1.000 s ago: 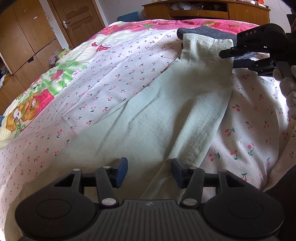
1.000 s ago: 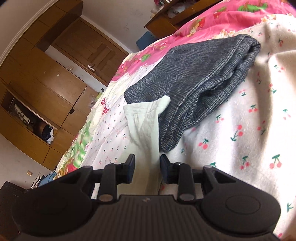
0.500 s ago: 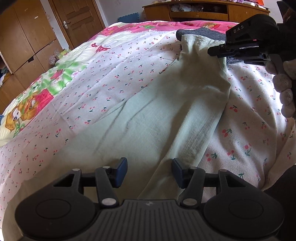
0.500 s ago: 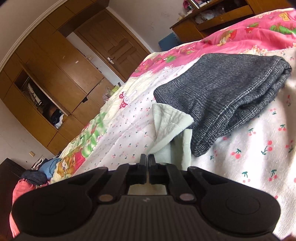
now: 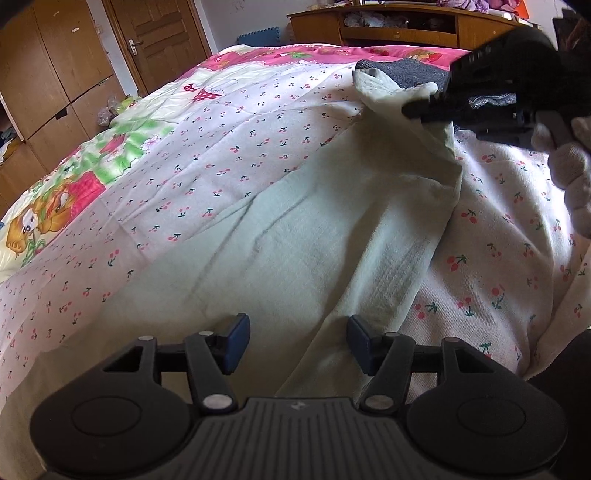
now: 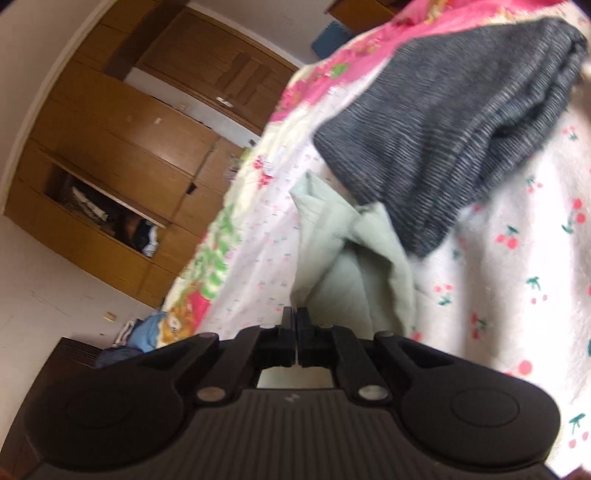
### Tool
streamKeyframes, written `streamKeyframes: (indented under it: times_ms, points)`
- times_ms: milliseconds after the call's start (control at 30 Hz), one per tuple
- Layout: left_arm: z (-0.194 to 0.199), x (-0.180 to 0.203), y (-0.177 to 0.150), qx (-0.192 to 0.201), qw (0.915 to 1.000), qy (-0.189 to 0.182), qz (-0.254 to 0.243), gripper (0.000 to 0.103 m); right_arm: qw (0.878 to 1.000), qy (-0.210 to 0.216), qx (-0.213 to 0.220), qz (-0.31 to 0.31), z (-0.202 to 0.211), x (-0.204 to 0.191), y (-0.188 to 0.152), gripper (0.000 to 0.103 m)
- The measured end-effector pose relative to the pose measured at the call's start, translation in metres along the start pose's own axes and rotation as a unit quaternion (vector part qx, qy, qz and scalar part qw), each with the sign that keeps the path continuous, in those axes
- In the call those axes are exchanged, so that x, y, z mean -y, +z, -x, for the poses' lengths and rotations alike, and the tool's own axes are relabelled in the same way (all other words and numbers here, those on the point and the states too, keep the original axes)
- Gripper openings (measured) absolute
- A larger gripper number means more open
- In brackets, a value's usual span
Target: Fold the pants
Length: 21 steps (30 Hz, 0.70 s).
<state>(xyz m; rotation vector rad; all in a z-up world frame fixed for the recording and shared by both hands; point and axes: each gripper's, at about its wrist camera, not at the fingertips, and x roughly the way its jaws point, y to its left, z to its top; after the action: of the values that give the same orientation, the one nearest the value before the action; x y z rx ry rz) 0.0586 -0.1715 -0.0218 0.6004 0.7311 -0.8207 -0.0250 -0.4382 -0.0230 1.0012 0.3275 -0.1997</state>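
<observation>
Pale green pants lie stretched along the bed, with the leg end far away. My left gripper is open just above the near part of the pants, its blue pads on either side of a fold. My right gripper is shut on the far leg end of the pants and holds it lifted off the bed. In the left wrist view the right gripper shows at the upper right, pinching the cuff.
A folded dark grey garment lies on the cherry-print bedspread just beyond the lifted cuff. Wooden wardrobes and a door stand past the bed's left side. A wooden shelf unit stands behind the bed.
My right gripper closed on the far leg end of the pants and lifted it, bunching the cuff. My left gripper stayed open in place.
</observation>
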Motion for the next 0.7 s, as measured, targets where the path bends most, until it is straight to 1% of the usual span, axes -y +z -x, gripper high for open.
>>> streamKeyframes:
  times_ms: [33, 67, 133, 167, 200, 267, 300, 333, 400, 433, 467, 500, 533, 600, 667, 700]
  points:
    - [-0.002, 0.000, 0.000, -0.002, 1.0000, 0.000, 0.000, 0.073, 1.000, -0.003, 0.011, 0.021, 0.002, -0.010, 0.002, 0.003]
    - [-0.002, -0.001, 0.000, -0.003, 1.0000, -0.001, 0.001, 0.074, 1.000, -0.004, 0.013, 0.026, 0.002, -0.012, 0.004, 0.003]
    - [-0.002, -0.002, 0.001, -0.003, 1.0000, -0.002, 0.002, 0.074, 1.000, -0.020, 0.003, -0.006, -0.005, -0.002, 0.009, 0.003]
    - [-0.001, -0.002, 0.001, -0.001, 1.0000, -0.003, 0.003, 0.074, 1.000, -0.012, 0.002, -0.015, -0.002, 0.002, 0.008, 0.003]
    - [0.000, -0.002, 0.000, 0.001, 1.0000, -0.003, 0.005, 0.075, 1.000, -0.005, 0.004, -0.005, 0.002, -0.001, 0.005, 0.003]
    - [-0.001, -0.002, -0.003, 0.003, 0.9999, -0.004, 0.009, 0.075, 0.999, -0.005, 0.005, 0.039, 0.006, -0.012, -0.003, 0.003]
    - [-0.002, -0.002, -0.003, 0.003, 0.9999, -0.004, 0.010, 0.075, 0.999, -0.010, 0.003, 0.048, 0.003, -0.012, -0.006, 0.003]
    - [-0.002, -0.002, -0.003, 0.003, 0.9999, -0.004, 0.011, 0.076, 0.998, -0.029, 0.002, 0.047, -0.002, -0.007, -0.007, 0.003]
    - [-0.001, -0.003, -0.002, 0.002, 0.9999, -0.005, 0.009, 0.076, 0.996, -0.082, 0.007, 0.036, -0.009, 0.012, -0.005, 0.003]
    - [-0.001, -0.003, -0.002, 0.002, 1.0000, -0.006, 0.007, 0.076, 0.993, -0.111, 0.014, 0.048, -0.009, 0.017, -0.003, 0.003]
    - [-0.001, -0.003, -0.003, 0.002, 1.0000, -0.006, 0.005, 0.077, 0.989, -0.131, 0.009, 0.072, -0.010, 0.018, -0.003, 0.003]
    - [-0.001, -0.003, -0.004, 0.003, 1.0000, -0.007, 0.005, 0.077, 0.988, -0.129, -0.002, 0.081, -0.010, 0.019, -0.002, 0.005]
    - [-0.001, -0.004, -0.004, 0.005, 1.0000, -0.007, 0.005, 0.078, 0.990, -0.116, -0.006, 0.082, -0.008, 0.020, -0.001, 0.008]
    - [-0.003, -0.004, -0.005, 0.005, 0.9999, -0.006, 0.009, 0.080, 0.991, -0.103, 0.003, 0.083, -0.003, 0.017, 0.001, 0.009]
    - [-0.003, -0.005, -0.005, 0.004, 0.9999, -0.006, 0.015, 0.081, 0.995, -0.079, 0.013, 0.051, -0.001, 0.022, 0.007, 0.020]
    - [-0.003, -0.005, -0.005, 0.004, 0.9998, -0.006, 0.016, 0.081, 0.998, -0.062, 0.017, 0.023, -0.002, 0.027, 0.012, 0.034]
